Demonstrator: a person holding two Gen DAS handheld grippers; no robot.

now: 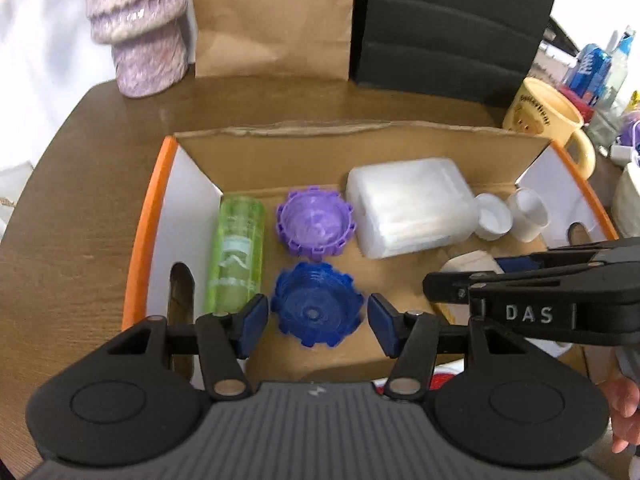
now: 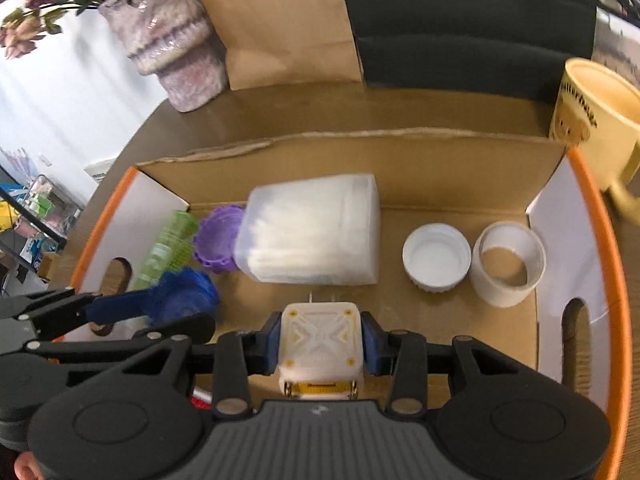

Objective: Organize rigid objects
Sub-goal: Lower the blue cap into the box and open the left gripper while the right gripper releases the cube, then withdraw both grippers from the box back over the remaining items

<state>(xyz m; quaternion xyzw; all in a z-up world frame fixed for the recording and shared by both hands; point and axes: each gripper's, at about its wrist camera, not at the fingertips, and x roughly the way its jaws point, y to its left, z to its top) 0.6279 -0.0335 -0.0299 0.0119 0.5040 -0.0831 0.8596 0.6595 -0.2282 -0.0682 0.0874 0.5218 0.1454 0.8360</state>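
An open cardboard box (image 1: 280,148) with orange rims lies on a brown table. Inside lie a green bottle (image 1: 236,248), a purple toothed cap (image 1: 314,222), a blue toothed cap (image 1: 318,308), a clear cotton-swab box (image 1: 412,208), a white cap (image 2: 436,258) and a white ring (image 2: 508,264). My left gripper (image 1: 318,320) is open, its pads on either side of the blue cap with small gaps. My right gripper (image 2: 322,342) is shut on a white and yellow charger block (image 2: 322,346), low inside the box near its front.
A purple vase (image 1: 148,28), a brown paper bag (image 1: 272,16) and a black box (image 1: 452,24) stand behind the cardboard box. A yellow mug (image 1: 544,116) stands at its back right corner. Clutter lies at the table's right edge.
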